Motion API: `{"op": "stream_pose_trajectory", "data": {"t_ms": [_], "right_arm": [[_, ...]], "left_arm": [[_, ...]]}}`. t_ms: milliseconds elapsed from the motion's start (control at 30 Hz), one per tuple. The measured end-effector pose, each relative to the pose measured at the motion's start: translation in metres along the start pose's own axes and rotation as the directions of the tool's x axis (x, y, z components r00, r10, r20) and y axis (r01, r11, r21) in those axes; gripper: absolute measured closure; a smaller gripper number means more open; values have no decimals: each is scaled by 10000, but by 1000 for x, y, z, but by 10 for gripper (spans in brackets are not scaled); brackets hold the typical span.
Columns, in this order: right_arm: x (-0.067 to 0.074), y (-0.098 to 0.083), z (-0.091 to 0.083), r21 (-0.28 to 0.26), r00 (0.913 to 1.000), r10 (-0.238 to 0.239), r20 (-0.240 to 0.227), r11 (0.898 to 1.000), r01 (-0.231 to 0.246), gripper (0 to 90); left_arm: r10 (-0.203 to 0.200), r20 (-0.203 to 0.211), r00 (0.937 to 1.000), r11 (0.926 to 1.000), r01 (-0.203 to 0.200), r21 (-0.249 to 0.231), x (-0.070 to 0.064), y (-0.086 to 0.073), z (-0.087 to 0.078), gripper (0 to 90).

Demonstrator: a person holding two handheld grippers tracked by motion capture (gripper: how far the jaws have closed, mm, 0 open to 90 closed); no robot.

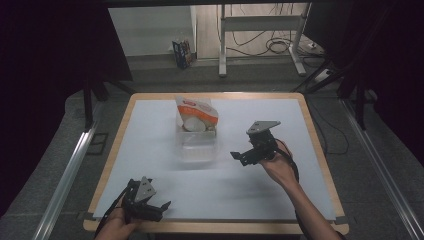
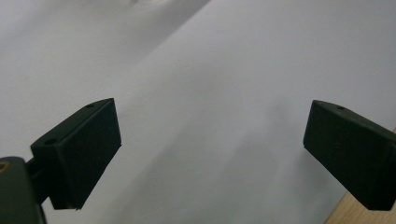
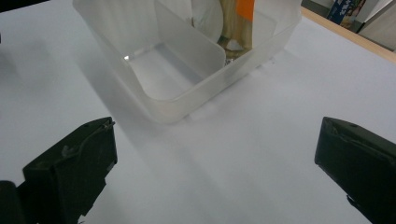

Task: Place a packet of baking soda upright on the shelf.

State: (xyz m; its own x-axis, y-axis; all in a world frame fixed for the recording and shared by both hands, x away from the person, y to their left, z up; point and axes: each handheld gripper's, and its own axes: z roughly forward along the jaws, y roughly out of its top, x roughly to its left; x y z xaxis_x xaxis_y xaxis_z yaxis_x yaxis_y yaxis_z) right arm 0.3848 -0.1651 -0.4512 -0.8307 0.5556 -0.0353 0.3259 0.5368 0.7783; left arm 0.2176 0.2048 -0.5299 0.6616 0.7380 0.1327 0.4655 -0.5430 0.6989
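- Right gripper [image 1: 239,157] is the one working: jaws spread wide, nothing between them, held above the desk [image 1: 150,170] just right of the clear plastic bin [image 1: 198,145].
- In the right gripper view the bin [image 3: 187,88] sits ahead and slightly left of my jaws. It's translucent, with a divider across the middle.
- Near compartment looks empty. Far compartment holds an orange-and-white bag [image 1: 196,114] standing upright with something pale and round behind it; can't tell what's inside.
- My read: this is the approach step, nothing grasped yet. Whether the target is the bin or the bag, I can't tell.
- Next move probably calls for swinging the right gripper forward and left, then lining one jaw inside the wall and one outside. If it's the bag, I need to clear the divider first.
- Left gripper [image 1: 159,206] is also wide open and empty, parked low at the near left corner of the desk, well apart from the bin. Left gripper view has bare white surface between the jaws [image 2: 210,140].
- Obstacles: none on the desk between gripper and bin. The thin bin wall may slide when pushed.
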Motion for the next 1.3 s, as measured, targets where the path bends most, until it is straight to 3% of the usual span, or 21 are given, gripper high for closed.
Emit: {"op": "stream_pose_trajectory", "data": {"t_ms": [433,1300], "right_arm": [[8,-23,-22,432,9995,-113,310,9990,99,0],[16,-74,-60,240,9930,439,1099,9986,-468,0]], "left_arm": [[31,-5,10000,10000,-31,24,0,0,0,41],[57,-22,10000,10000,-57,23,-1,1,1,41]]}}
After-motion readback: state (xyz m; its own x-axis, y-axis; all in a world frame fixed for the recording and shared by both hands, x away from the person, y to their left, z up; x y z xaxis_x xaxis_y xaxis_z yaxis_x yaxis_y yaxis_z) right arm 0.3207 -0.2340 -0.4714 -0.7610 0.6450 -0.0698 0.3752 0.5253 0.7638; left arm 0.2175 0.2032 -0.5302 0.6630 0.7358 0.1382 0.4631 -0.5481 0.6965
